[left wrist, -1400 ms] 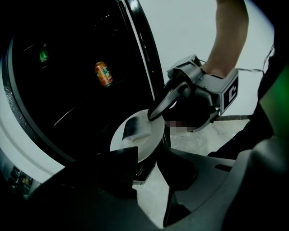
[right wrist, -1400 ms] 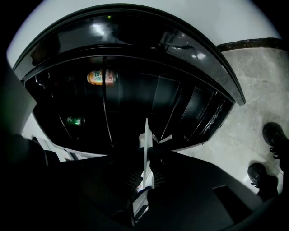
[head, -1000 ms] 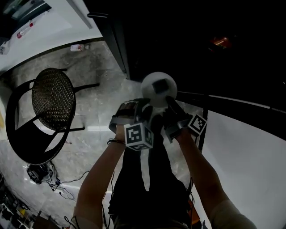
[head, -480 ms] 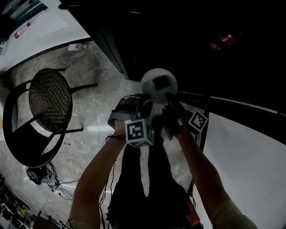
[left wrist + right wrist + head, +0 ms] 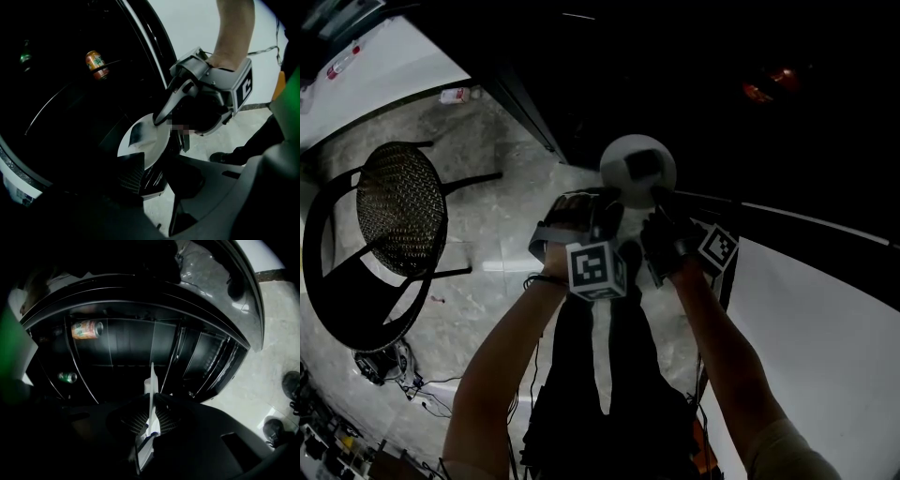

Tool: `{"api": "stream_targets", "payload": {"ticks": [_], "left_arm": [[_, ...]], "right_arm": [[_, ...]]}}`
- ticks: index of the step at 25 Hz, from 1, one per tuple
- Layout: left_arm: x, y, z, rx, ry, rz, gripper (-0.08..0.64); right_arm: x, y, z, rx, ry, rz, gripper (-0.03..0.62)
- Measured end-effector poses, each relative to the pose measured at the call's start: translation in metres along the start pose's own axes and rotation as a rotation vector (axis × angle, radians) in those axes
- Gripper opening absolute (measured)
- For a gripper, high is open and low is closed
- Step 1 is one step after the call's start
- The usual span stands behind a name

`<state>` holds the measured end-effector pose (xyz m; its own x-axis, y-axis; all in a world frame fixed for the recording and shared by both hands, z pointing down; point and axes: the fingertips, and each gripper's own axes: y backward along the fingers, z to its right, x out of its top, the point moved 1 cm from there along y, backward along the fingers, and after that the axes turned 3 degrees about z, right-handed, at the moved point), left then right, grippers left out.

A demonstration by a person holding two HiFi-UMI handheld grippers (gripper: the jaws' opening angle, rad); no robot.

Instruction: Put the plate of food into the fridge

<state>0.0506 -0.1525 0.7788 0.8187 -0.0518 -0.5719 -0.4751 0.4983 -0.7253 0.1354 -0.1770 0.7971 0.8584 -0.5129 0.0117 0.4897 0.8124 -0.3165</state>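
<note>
Plate [image 5: 621, 183] held at the open fridge [image 5: 722, 103] by two hand-held grippers.
The plate, with a dark piece of food [image 5: 643, 165] on it, is clamped at its rim by the left hand-held gripper [image 5: 605, 208], whose jaws have just been closed further on it, and on the other side by the right hand-held gripper [image 5: 661, 214]. An orange can [image 5: 96, 63] is seen inside the fridge.

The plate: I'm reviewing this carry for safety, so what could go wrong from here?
The left hand-held gripper, whose jaws have just closed a little further, and the right hand-held gripper both pinch the plate only at its thin rim. It might slip or tip and spill the dark food. The fridge interior is dark, so the plate could knock a shelf or the orange can.
</note>
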Motion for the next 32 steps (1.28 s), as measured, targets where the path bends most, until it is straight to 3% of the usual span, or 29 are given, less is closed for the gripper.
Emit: {"api": "stream_targets", "payload": {"ticks": [11, 20, 32], "left_arm": [[-0.004, -0.019, 0.000, 0.004, 0.001, -0.024, 0.115], [0.001, -0.027, -0.001, 0.009, 0.017, -0.024, 0.112], [0.003, -0.041, -0.005, 0.007, 0.009, -0.042, 0.112]], "right_arm": [[0.009, -0.005, 0.012, -0.008, -0.030, 0.043, 0.035], [0.016, -0.006, 0.019, -0.048, 0.004, 0.051, 0.035], [0.008, -0.016, 0.021, -0.083, 0.067, -0.028, 0.035]]}}
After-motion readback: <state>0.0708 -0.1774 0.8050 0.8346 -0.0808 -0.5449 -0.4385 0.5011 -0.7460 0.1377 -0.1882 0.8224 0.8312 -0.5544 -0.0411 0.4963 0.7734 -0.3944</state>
